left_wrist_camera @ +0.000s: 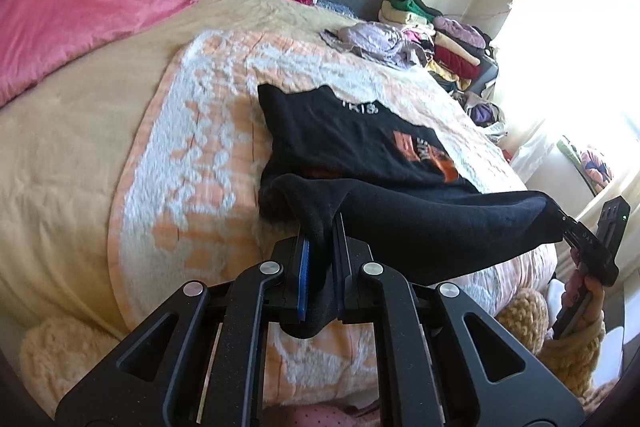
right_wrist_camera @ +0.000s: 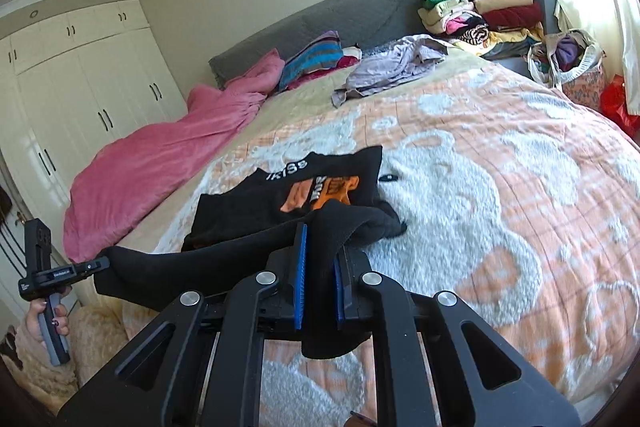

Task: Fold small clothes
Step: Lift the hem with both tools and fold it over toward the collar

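Your left gripper (left_wrist_camera: 320, 247) and right gripper (right_wrist_camera: 320, 267) each clench the black garment (left_wrist_camera: 420, 223) above the bed (left_wrist_camera: 200, 155). Its far half seems to lie on the bed; an uneven lift could skew the fold.

Black shirt (right_wrist_camera: 288, 195) print: white "KISS" above orange graphic, its lettering unreadable.

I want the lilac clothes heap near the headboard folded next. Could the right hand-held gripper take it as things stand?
Probably not yet. The right hand-held gripper is shut on the black garment, as is the left hand-held gripper, and the lilac heap lies well up the bed, past the garment's printed part.
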{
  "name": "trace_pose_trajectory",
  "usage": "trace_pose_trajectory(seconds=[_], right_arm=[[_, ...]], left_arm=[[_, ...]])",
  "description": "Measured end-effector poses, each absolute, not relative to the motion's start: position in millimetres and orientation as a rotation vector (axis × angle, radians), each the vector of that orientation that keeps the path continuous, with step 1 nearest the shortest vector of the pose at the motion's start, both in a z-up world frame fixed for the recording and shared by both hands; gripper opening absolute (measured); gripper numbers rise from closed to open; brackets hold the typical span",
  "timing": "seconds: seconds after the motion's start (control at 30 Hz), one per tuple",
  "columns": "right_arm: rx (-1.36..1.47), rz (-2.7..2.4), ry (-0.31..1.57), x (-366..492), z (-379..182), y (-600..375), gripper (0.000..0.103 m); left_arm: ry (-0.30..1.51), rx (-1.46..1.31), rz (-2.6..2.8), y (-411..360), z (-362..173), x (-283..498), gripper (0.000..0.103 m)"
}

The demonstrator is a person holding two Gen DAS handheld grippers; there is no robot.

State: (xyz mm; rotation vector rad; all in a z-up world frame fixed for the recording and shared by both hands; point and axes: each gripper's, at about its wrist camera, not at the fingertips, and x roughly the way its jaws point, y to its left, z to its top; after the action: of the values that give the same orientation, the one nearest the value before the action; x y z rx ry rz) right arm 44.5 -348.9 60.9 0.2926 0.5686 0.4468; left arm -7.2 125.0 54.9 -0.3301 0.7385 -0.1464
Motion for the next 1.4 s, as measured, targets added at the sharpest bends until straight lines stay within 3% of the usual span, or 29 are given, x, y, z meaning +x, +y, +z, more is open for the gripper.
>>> trace_pose_trajectory(seconds=[1.4], right_arm=[[0.171,0.369,0.558,158,80,-312,0.01]], left_arm=[[0.682,-0.178,-0.036,122,71,99,0.004]])
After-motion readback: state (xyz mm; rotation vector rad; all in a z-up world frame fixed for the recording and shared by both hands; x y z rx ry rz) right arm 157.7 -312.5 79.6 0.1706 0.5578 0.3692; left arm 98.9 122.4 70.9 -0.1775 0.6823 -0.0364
